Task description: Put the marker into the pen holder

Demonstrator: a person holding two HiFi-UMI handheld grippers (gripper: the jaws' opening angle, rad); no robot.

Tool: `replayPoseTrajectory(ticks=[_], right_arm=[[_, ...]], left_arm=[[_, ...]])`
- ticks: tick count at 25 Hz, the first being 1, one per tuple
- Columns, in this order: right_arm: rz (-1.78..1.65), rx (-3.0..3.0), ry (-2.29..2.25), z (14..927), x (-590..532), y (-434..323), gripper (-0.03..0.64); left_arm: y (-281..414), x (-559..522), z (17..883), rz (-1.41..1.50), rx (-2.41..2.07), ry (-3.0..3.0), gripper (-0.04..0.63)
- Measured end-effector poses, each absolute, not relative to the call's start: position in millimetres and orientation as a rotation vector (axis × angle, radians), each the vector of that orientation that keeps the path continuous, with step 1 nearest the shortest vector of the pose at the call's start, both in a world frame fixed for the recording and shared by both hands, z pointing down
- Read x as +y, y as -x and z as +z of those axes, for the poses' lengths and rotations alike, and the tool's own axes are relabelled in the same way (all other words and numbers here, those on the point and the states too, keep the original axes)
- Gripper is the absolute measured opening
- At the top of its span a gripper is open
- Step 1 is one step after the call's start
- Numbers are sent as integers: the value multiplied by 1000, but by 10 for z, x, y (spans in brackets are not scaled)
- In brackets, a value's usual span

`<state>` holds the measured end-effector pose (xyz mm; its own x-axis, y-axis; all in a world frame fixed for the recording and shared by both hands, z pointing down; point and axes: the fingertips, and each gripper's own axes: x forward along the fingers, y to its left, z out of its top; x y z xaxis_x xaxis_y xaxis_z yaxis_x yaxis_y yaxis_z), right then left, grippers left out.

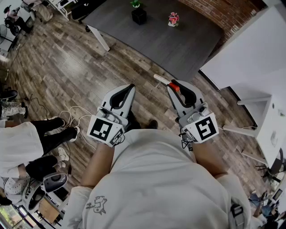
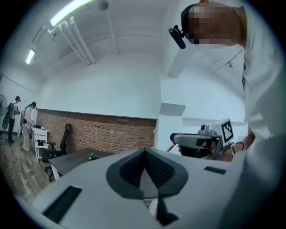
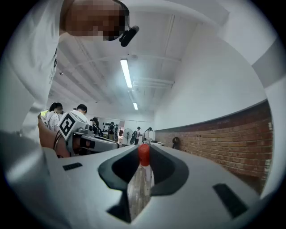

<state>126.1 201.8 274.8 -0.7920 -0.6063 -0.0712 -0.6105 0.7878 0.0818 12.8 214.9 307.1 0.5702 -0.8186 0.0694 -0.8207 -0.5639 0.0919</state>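
Where the right gripper's (image 3: 144,147) jaws come together, they clench the marker (image 3: 144,156) just below its red cap, and the white barrel sticks out to the side past the tips. The left gripper's (image 2: 145,150) jaws are pressed together on nothing. Both grippers are held side by side, near each other but apart, in front of the person's white shirt (image 1: 156,179) and above a wood-plank floor (image 1: 67,67).

Well beyond the jaws stands a dark grey table (image 1: 178,40). A small black pot (image 1: 139,17) with something green in it sits at its far edge, and a small pink and red thing (image 1: 173,19) sits beside the pot. I cannot tell whether the pot is the pen holder. Only floor lies between the grippers and this table. A brick wall (image 1: 214,11) runs behind it, and a white table (image 1: 250,49) fills the right side. To the left, another person (image 1: 22,143) in white sits low, with pale cables (image 1: 71,114) looped on the floor nearby.
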Motion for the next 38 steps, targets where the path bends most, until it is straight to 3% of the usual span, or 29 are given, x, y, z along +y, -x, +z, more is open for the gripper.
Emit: replayPoseTrajectory(ticks=[16, 38], right_arm=[[151, 2952, 1029, 2807, 1722, -980, 74], [152, 2870, 1250, 2762, 939, 313, 74]], left_arm=[[142, 1843, 3103, 7, -1375, -2694, 11], [1495, 1026, 3139, 17, -1203, -2779, 11]])
